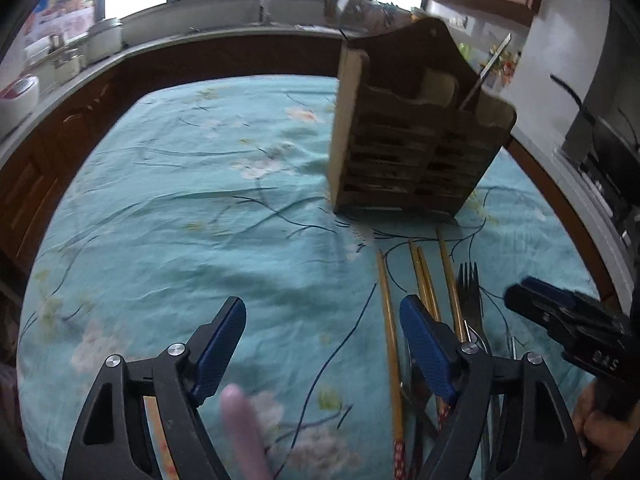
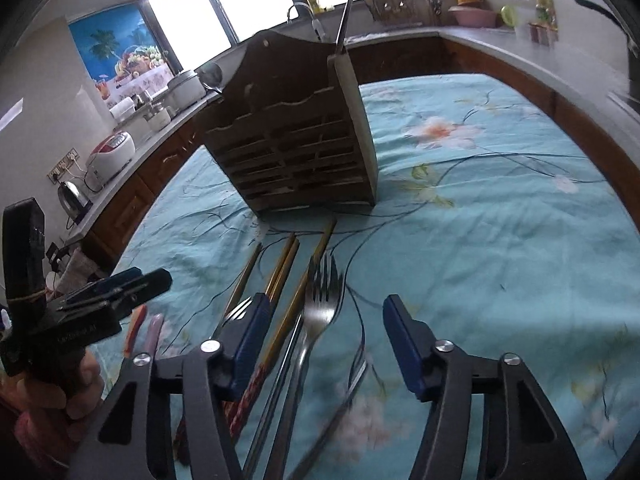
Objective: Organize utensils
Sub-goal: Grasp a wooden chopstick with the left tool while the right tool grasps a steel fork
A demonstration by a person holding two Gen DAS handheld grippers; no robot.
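A brown wooden utensil caddy (image 1: 408, 140) (image 2: 296, 152) stands on the teal floral cloth, with a metal knife (image 2: 346, 12) upright in it. In front of it lie several yellow chopsticks (image 1: 424, 276) (image 2: 284, 268) and a steel fork (image 1: 470, 292) (image 2: 320, 304). My left gripper (image 1: 322, 308) is open over bare cloth left of the chopsticks, with a pink handle (image 1: 244, 432) low between its arms. My right gripper (image 2: 326, 308) is open above the fork, which lies between the fingers without the pads touching it. A second fork (image 2: 236, 312) shows by its left finger.
A kitchen counter (image 2: 500, 36) with dark wood cabinets curves round the table, bearing a rice cooker (image 2: 114, 148), a kettle (image 2: 74, 196) and pots. Orange and pink handles (image 2: 136, 328) lie left of the chopsticks. The left gripper (image 2: 148, 278) and the right gripper (image 1: 520, 294) each appear in the other's view.
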